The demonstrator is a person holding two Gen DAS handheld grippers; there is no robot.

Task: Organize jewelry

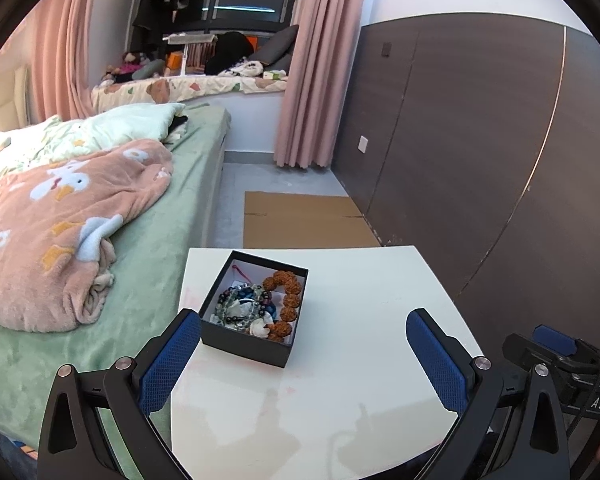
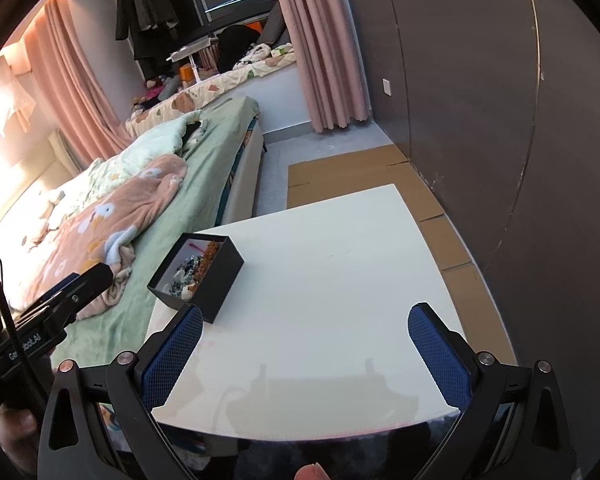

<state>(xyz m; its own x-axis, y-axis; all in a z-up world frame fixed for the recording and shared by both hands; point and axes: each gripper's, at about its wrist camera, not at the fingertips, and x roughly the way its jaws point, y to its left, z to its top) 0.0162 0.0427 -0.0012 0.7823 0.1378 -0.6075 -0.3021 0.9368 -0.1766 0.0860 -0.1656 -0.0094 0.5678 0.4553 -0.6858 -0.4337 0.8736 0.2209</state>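
A small black box [image 1: 256, 340] stands on the white table [image 1: 360, 320] near its left edge. It holds a string of large brown beads [image 1: 286, 300], dark and clear bead bracelets [image 1: 242, 304] and a white piece. My left gripper [image 1: 304, 332] is open and empty, just short of the box, left finger beside its near corner. The box also shows in the right wrist view [image 2: 208, 284]. My right gripper [image 2: 306, 328] is open and empty over the table's near part, to the right of the box.
A bed with a green sheet [image 1: 148, 240] and a pink blanket [image 1: 60, 232] lies against the table's left side. Flat cardboard [image 1: 300, 220] lies on the floor beyond the table. A dark panelled wall [image 1: 480, 140] runs along the right.
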